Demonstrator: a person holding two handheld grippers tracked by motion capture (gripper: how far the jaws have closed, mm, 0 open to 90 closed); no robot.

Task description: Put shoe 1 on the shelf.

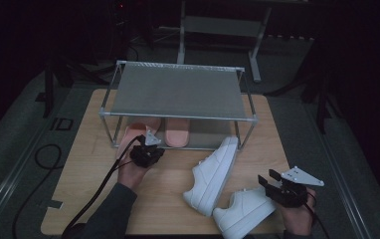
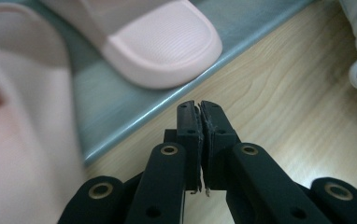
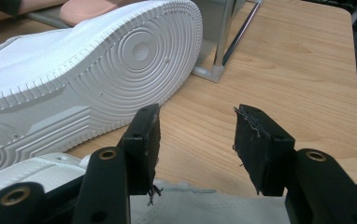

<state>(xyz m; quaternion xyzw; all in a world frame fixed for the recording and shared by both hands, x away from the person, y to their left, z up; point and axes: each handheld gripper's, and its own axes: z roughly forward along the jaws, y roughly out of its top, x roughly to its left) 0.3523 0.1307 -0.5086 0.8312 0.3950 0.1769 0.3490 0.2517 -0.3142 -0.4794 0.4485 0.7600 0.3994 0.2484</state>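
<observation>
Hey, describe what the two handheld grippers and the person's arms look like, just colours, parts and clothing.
Both tools are black. The left gripper trails a black cable and carries a small grey three-cornered plate; the right gripper has a larger grey plate with dark dots. Each has two black jaws on arms with brass-coloured rivets, and frayed dark pads. The left forearm wears a dark grey sleeve.

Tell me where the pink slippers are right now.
In the high view the pink slippers sit side by side on the bottom shelf of the shoe rack, left of centre, just beyond the shut left gripper.
</observation>
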